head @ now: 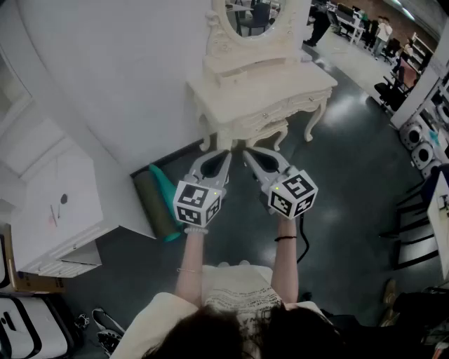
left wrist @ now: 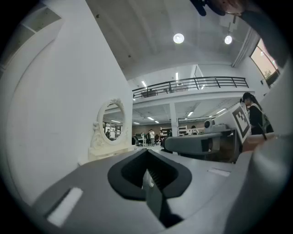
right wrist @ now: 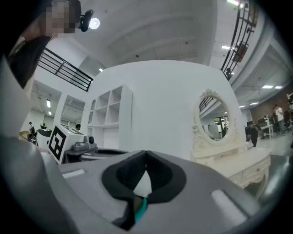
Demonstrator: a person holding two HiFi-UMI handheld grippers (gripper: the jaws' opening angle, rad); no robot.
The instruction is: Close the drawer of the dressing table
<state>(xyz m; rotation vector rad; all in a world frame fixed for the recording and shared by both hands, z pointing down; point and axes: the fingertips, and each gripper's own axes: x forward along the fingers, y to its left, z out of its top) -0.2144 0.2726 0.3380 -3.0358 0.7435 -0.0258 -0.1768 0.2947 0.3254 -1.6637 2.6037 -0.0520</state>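
Cream dressing table (head: 280,87) stands ahead of my left gripper (head: 225,154) and right gripper (head: 248,152), both closed tight, holding nothing.

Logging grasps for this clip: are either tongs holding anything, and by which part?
Nothing is held. Left tongs and right tongs are both shut and empty.

Large open lab hall: mezzanine railing (left wrist: 190,82), office chairs (head: 387,92), polished dark floor (head: 351,189), dressing table (head: 259,91).

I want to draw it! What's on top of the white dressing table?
An oval mirror stands on the dressing table, on a small carved base. What lies behind that base is hidden.
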